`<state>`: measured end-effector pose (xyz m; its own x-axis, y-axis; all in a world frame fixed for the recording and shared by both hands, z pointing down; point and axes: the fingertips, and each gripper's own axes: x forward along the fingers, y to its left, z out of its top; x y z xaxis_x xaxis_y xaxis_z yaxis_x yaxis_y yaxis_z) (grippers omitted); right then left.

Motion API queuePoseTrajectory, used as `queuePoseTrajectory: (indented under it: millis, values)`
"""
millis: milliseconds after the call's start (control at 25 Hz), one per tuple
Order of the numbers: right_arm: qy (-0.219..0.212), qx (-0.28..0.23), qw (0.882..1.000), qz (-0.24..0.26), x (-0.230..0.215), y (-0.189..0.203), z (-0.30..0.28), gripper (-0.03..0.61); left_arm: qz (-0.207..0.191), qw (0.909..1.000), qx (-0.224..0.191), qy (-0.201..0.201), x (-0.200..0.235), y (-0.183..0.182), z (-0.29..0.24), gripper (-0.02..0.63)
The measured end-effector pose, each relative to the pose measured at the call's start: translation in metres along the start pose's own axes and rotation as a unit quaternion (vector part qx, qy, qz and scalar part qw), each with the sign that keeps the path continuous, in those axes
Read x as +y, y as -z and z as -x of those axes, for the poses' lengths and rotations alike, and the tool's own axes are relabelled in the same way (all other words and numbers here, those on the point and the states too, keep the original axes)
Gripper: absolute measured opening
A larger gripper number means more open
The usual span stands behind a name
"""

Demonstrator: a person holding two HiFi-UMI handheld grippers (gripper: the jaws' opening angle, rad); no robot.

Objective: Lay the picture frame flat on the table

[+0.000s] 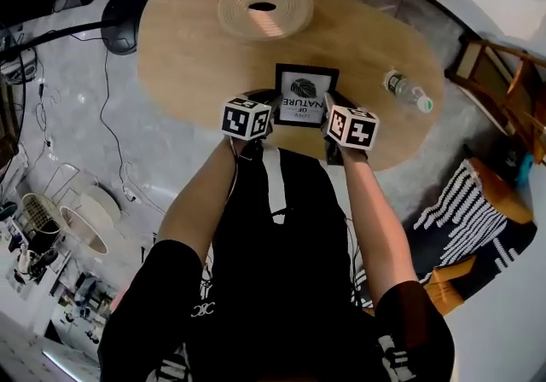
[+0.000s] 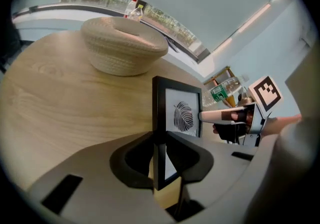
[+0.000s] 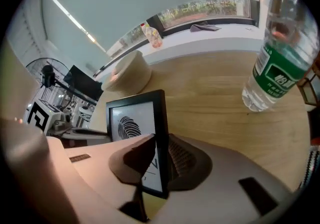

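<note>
Head view: a picture frame [image 1: 305, 95] stands near the front edge of the wooden table [image 1: 188, 56], a woven basket [image 1: 265, 7] behind it and a clear bottle [image 1: 407, 90] to its right. Left gripper view: the left gripper [image 2: 161, 143] clamps the frame's edge. Right gripper view: the right gripper [image 3: 160, 143] grips the opposite edge. The contents of the basket and bottle cannot be made out.

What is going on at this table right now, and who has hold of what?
A person is working with two tools. The left hand-held gripper is shut on one side edge of the picture frame, and the right hand-held gripper is shut on the opposite edge. The frame stands roughly upright on the wooden table, not yet laid flat. A water bottle lies off to the right, and a woven bowl sits farther back.
</note>
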<state>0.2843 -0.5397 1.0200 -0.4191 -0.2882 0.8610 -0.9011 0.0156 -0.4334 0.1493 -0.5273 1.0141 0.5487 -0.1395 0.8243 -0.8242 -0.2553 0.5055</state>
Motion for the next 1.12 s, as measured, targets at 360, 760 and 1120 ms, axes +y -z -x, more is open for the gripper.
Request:
queuePoseTrajectory:
  millis: [360, 760, 1120]
  values:
    - [0.035, -0.001, 0.999, -0.025, -0.036, 0.006, -0.038, 0.097, 0.039, 0.9972, -0.027, -0.058, 0.025, -0.007, -0.044, 0.064]
    - [0.015, -0.133, 0.990, 0.039, 0.060, -0.059, 0.117, 0.067, -0.041, 0.9871, -0.137, -0.071, -0.038, -0.070, 0.122, 0.057]
    - [0.001, -0.369, 0.918, 0.144, 0.233, -0.171, 0.370, 0.015, -0.117, 0.9319, -0.328, -0.101, -0.113, -0.138, 0.404, 0.026]
